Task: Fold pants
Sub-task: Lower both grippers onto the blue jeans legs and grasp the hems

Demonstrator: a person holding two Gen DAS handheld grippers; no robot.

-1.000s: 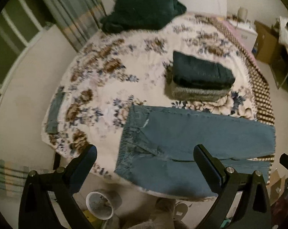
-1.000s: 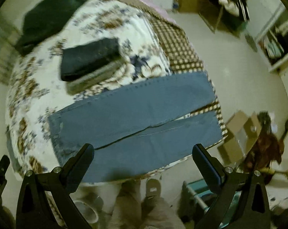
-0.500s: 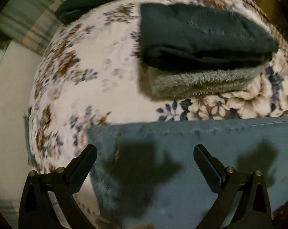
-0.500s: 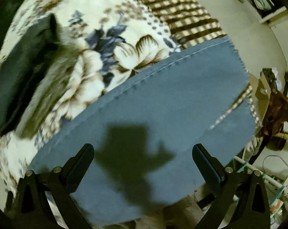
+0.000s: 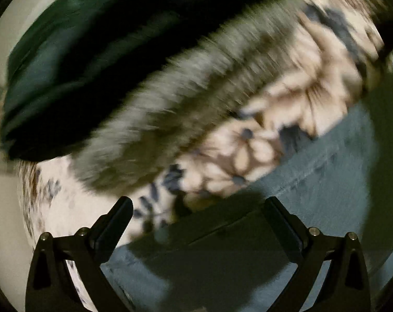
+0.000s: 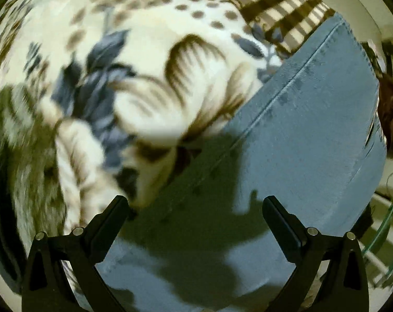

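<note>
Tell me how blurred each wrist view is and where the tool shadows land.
Left wrist view: heavy motion blur on the folded stack; left tool sharp, its shadow on the jeans. Right wrist view: blanket smeared, denim seam crisp; right tool shadows the denim.

Blue denim pants lie on a cream blanket printed with brown and slate-blue flowers, brown dots and a brown-and-cream checked border, beside a dark green folded garment stacked on a fuzzy grey one.
</note>
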